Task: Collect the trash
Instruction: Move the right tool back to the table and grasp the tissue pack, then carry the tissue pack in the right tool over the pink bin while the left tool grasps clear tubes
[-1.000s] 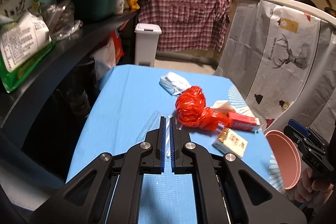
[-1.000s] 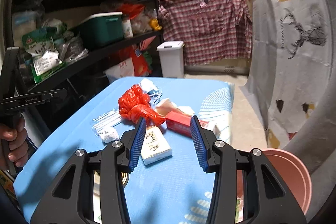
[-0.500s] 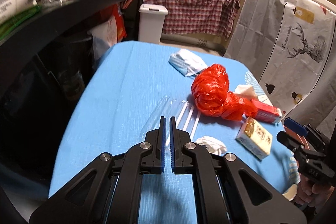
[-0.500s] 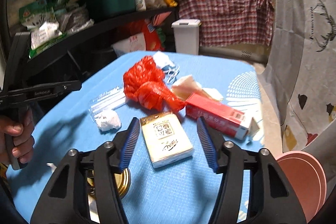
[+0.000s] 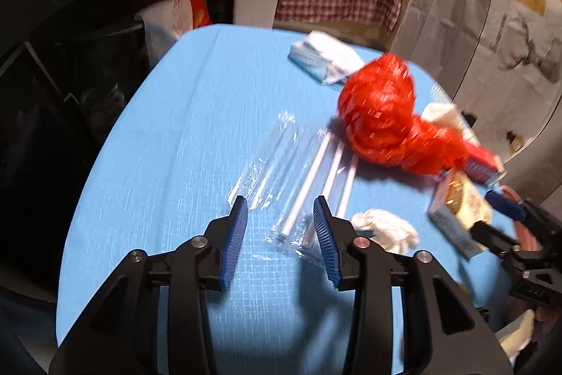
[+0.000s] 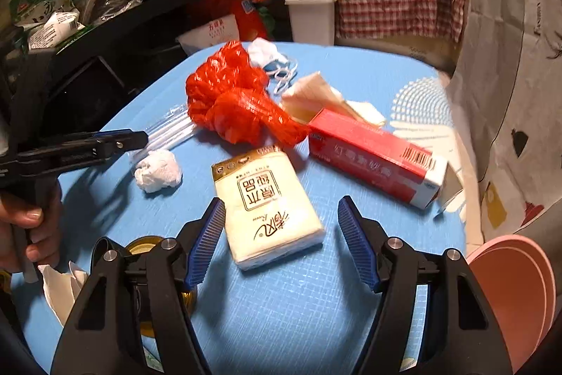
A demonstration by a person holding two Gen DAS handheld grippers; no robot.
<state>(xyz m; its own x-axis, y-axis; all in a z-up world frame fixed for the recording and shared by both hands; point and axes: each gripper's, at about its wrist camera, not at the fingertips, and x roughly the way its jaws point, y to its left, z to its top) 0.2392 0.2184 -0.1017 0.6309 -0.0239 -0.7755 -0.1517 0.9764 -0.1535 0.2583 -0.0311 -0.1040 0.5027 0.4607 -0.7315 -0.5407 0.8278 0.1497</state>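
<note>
Trash lies scattered on the blue table (image 5: 168, 136). My left gripper (image 5: 281, 220) hangs low over the near end of the clear-wrapped straws (image 5: 309, 178). Its jaws are opening, the wrapper's end lies between them, and the pads do not press it. My right gripper (image 6: 281, 217) straddles the white tissue pack (image 6: 270, 199); its jaws are also opening and stand clear of both sides of the pack. A red net bag (image 6: 232, 101), a red carton (image 6: 372, 153) and a crumpled tissue (image 6: 158, 171) lie beyond.
A face mask (image 5: 323, 58) lies at the table's far side. A pink basin (image 6: 513, 287) sits off the right edge and a white bin (image 6: 311, 16) stands on the floor behind. Dark shelves crowd the left. A gold lid (image 6: 144, 243) and torn paper (image 6: 59, 287) lie near me.
The left jaws went from shut to open as that gripper sank toward the straws. The right jaws widened while it dropped closer over the tissue pack.
</note>
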